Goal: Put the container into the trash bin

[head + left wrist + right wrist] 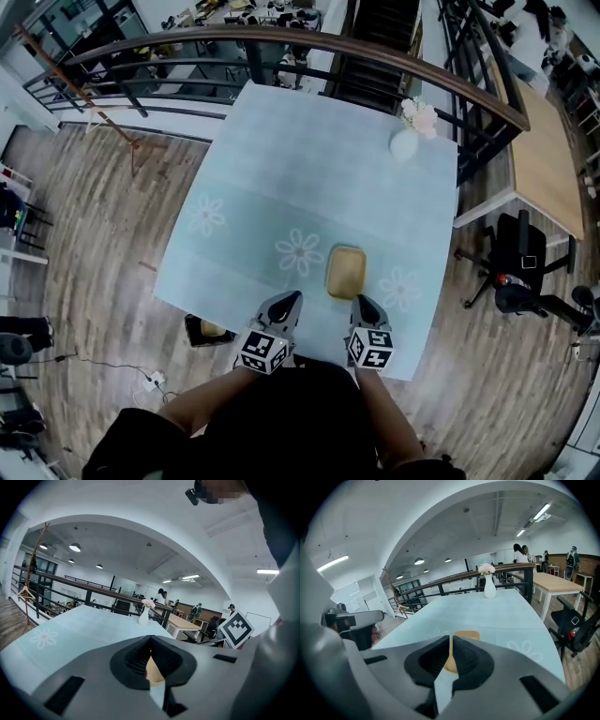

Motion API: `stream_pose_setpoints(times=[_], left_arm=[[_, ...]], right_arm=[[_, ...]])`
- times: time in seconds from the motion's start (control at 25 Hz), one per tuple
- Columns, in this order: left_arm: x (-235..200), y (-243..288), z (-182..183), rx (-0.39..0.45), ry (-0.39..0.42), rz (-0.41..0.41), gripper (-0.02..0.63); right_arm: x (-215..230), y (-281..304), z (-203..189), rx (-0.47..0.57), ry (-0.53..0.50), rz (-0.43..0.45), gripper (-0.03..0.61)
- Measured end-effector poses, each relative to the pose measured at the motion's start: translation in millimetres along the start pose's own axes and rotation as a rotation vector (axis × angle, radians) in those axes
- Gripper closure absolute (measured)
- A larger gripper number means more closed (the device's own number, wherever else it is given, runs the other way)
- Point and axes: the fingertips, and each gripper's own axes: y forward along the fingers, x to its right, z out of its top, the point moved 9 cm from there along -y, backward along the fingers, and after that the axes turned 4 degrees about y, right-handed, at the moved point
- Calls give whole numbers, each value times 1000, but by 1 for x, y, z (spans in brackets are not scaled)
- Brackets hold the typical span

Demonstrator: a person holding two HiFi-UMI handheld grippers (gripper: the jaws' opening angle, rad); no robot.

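The container [346,272], a shallow tan tray with rounded corners, lies flat on the pale blue tabletop [281,169], near its near edge and right of a printed white flower. It stands apart from both grippers, just beyond them.

The left gripper [289,298] hovers over the near edge of the tabletop, to the left of the container. In the left gripper view its jaws meet at the tips with only a thin slit below, and nothing is clamped between them; a sliver of the container [153,670] shows through that slit. The right gripper [364,302] hovers just near of the container's near right corner. In the right gripper view its jaws stand together too, gripping nothing, and the container [466,635] shows on the tabletop just past their tips.

The trash bin [194,334], small and dark, stands on the wooden floor under the near left corner of the tabletop, to the left of the left gripper; something yellowish lies inside it.

A white vase [403,143] with pale pink flowers stands upright at the far right corner of the tabletop, well apart from the container. A black office chair [525,253] stands on the floor to the right.
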Motion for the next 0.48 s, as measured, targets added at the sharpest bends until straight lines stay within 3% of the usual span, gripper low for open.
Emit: stream_pose_setpoints(times=[0.48], left_arm=[[11,56,1,-47,-11,4,603]], right_arm=[[66,57,1,-118,32,-64,535]])
